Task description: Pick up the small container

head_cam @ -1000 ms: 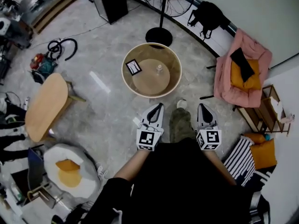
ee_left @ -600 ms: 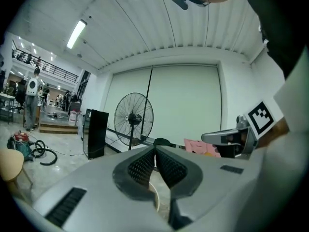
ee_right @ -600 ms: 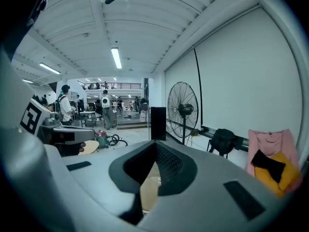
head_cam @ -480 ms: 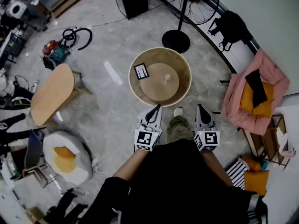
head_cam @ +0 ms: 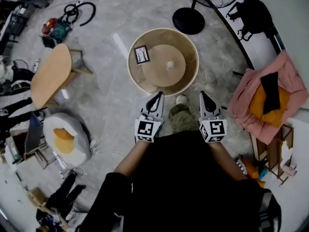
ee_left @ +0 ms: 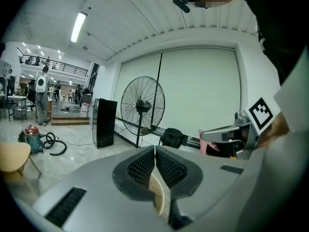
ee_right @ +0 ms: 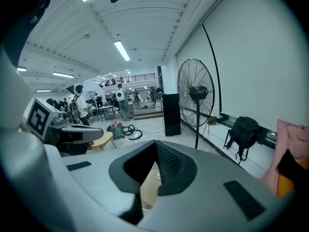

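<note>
The small container (head_cam: 170,64), a little pale bottle, stands upright near the middle of a round wooden table (head_cam: 188,79) with a raised rim. A black-and-white marker card (head_cam: 141,54) lies on the table's left side. My left gripper (head_cam: 156,96) and right gripper (head_cam: 203,95) are held side by side just short of the table's near rim, both pointing at it, with nothing in them. In the left gripper view the left gripper (ee_left: 155,149) has its pads pressed together. The right gripper (ee_right: 155,143) looks shut as well, with tan tabletop showing below its tips.
A standing fan's black base (head_cam: 189,21) sits beyond the table. A pink armchair (head_cam: 289,81) is at the right, a black bag (head_cam: 251,11) by the wall. A wooden side table (head_cam: 50,74) and an egg-shaped cushion (head_cam: 65,139) lie at the left. My trouser leg (head_cam: 182,116) is between the grippers.
The round table has drawn closer to the grippers and sits higher in view as the person moved toward it. Both grippers stayed shut and side by side.
</note>
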The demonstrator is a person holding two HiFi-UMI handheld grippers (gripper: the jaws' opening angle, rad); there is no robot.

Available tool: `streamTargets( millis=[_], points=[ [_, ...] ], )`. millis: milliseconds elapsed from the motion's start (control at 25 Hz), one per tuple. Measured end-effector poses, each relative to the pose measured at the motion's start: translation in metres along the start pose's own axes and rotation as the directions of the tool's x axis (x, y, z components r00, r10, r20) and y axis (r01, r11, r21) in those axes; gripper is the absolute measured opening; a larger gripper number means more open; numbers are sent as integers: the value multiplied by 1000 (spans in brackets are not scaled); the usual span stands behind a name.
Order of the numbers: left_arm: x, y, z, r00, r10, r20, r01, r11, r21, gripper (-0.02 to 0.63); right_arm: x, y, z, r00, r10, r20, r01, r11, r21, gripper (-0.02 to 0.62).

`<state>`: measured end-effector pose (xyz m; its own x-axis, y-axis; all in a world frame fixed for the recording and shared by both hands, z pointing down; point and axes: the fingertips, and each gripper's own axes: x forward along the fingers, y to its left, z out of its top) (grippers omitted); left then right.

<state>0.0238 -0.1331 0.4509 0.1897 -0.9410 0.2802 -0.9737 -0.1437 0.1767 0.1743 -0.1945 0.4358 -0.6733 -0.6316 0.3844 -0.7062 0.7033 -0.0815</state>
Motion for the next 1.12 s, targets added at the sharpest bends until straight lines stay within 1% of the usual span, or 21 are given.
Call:
streamTargets(
  millis=[160, 280, 480, 600, 720, 800, 880, 960, 1120],
  points=[
    [21, -11, 0, 1000, 25, 5, -25, 1000, 9, 25, 10, -13, -2, 999, 45, 2, -45, 999, 4, 21],
    [29, -15, -4, 999, 33, 8, -33, 999, 17, 25, 19, -20, -8, 998, 56, 13, -57, 998, 11, 21],
    [37, -8, -16, 999, 54, -8, -54, 999, 2, 25, 44, -21, -29, 998, 67, -4, -67, 997, 22, 21],
    [43, -7, -13, 999, 48, -17, -47, 998, 31, 25, 54, -23, -29, 996, 87, -3, -87, 996, 8, 21],
    [57, -8, -13, 999, 29, -22, -27, 997, 72, 25, 59, -45, -26, 998, 64, 13, -63, 998, -25, 21],
    [63, -7, -15, 998, 38, -41, -35, 996, 79, 26, 63, -61, -26, 998, 55, 15, -55, 998, -14, 21],
    [73, -1, -17, 997, 58, -53, -55, 996, 69, 25, 72, -73, -25, 998, 64, 12, -64, 998, -2, 21],
    [83, 7, -20, 995, 87, -58, -85, 996, 39, 26, 84, -81, -24, 997, 80, 6, -80, 997, -8, 21],
    [84, 17, -45, 985, 141, -102, -145, 989, -30, 26, 93, -81, -42, 994, 96, -54, -96, 995, 14, 21]
  ],
)
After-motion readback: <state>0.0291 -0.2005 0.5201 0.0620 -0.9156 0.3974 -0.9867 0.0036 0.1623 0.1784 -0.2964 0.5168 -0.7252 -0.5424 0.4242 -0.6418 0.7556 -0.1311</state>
